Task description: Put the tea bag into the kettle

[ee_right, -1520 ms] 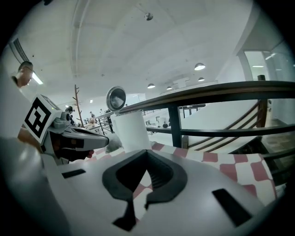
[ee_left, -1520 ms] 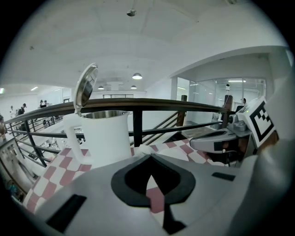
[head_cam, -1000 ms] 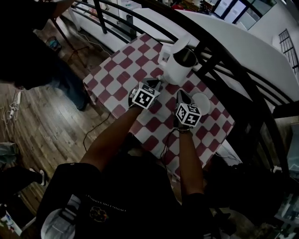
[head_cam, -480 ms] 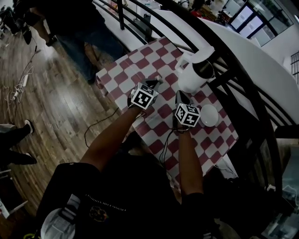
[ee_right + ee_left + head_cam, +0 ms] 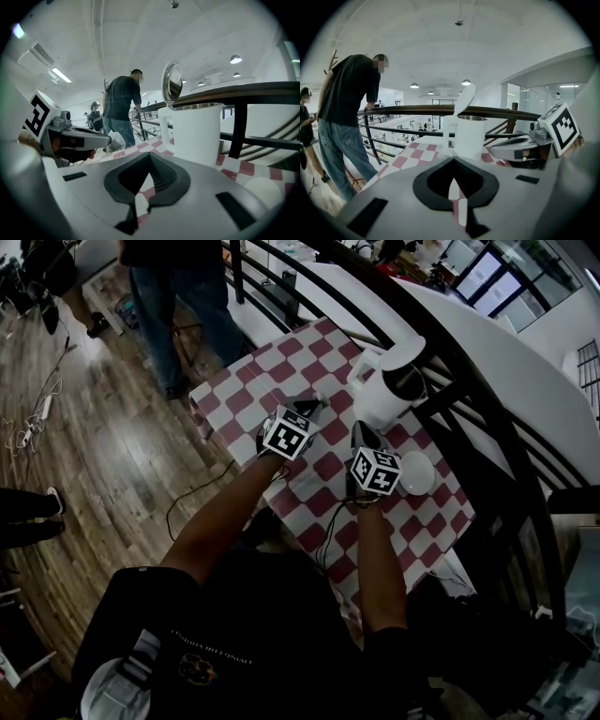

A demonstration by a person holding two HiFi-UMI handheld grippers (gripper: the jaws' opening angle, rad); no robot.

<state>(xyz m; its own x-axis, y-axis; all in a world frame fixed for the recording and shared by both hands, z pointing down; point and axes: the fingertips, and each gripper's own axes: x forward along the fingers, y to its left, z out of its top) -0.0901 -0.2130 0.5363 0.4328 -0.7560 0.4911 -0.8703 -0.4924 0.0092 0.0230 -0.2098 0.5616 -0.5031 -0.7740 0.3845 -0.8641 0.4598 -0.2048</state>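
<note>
**Tea bag pinched in your left tongs, beside the open kettle**

There is little writing to go by. The only clear marks are the black-and-white square markers on the left cube (image 5: 286,435) and the right cube (image 5: 376,471). The print on your dark shirt (image 5: 216,662) is too small to read. The kettle (image 5: 382,401) is plain white, with no label showing.

Your left tongs (image 5: 454,194) are closed tight. The right gripper view shows a small crumpled white tea bag (image 5: 116,140) nipped at their tip. The bag hangs above the red-and-white checked cloth (image 5: 244,395), near the kettle on its handle side. It is outside the kettle, not in it.

Your right tongs (image 5: 140,206) are also drawn together, and their tips meet with nothing between them. Only the checked cloth shows through the gap behind the pads. They point at the kettle's white wall from close by and touch nothing.

The kettle stands upright on the cloth at the table's far side, beside the dark railing (image 5: 469,381). Its lid (image 5: 172,82) is tipped up and its mouth is open. A white disc (image 5: 415,472) lies flat on the cloth just to the right of your right tongs, clear of the kettle.
</note>
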